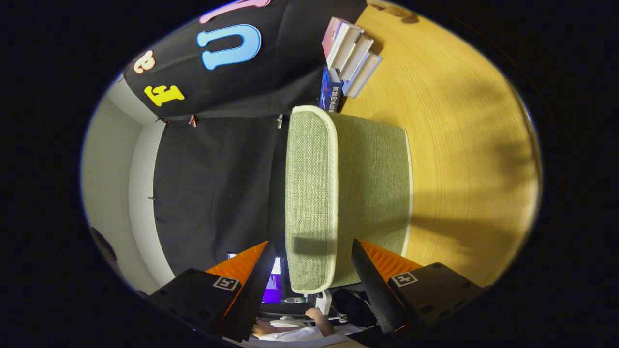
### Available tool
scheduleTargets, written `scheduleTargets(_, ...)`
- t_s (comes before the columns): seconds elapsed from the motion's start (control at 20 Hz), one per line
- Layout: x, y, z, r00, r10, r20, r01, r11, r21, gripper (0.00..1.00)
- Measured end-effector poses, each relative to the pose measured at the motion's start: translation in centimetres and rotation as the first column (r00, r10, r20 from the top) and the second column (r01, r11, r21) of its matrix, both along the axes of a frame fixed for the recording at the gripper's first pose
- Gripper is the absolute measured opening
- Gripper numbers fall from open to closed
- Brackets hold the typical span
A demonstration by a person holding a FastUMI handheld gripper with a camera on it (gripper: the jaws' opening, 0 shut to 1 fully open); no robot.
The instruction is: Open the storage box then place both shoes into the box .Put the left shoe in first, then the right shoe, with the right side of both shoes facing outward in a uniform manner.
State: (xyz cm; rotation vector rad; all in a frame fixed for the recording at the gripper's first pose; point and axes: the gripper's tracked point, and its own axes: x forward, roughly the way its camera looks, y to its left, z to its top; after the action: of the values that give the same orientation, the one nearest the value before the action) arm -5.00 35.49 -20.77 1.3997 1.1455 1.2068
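Box [346, 198] of green woven fabric stands just ahead of the gripper [313, 251], and its near end reaches into the gap between the two fingers. The fingers are spread apart, one on each side of that end, and neither presses on the cloth; whether either one brushes it cannot be told. The view is rolled on its side, so the wooden table [464, 159] the box rests on rises like a wall on one side, and the black cloth wall [217, 183] stands on the other.

The box is a soft-sided rectangle with rounded corners. Its weave is coarse, like linen or burlap, and a pale piped trim runs along its edges. One long narrow face is turned toward the cloth wall and looks lighter; the broad face next to it lies partly in shadow. A dark shadow bar crosses the narrow face near the fingertips. Whether the lid is open or shut cannot be told.

The table is smooth, yellow wood with a fine grain, streaked with soft shadows. Beyond the box, a stack of books [350, 53] lies against the cloth wall, pale page edges outward, with a blue-spined book [331, 92] beside it.

Between the fingers, below the box, a person's hand [321, 319] and a pale sleeve show.
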Motion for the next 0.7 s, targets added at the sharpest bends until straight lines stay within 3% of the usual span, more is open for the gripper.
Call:
scheduleTargets(0.25, -0.4, 1.3, 0.6, 0.999, 0.019, -0.049, -0.015, 0.996, 0.093, 0.94)
scheduleTargets(0.35, -0.3, 1.2, 0.5, 0.999, 0.014, -0.041, -0.009, 0.994, 0.11, 0.75)
scheduleTargets(0.4, -0.3, 0.9, 0.2, 0.999, 0.021, -0.043, -0.016, 0.993, 0.113, 0.58)
scheduleTargets(0.45, -0.6, 0.7, 0.2, 0.999, 0.025, -0.042, -0.02, 0.992, 0.126, 0.55)
scheduleTargets(0.6, 0.3, -0.9, 1.0, 0.998, -0.031, -0.051, 0.038, 0.989, 0.144, 0.1)
scheduleTargets(0.7, 0.2, -1.1, 1.9, 0.998, -0.04, -0.047, 0.047, 0.988, 0.149, 0.07)
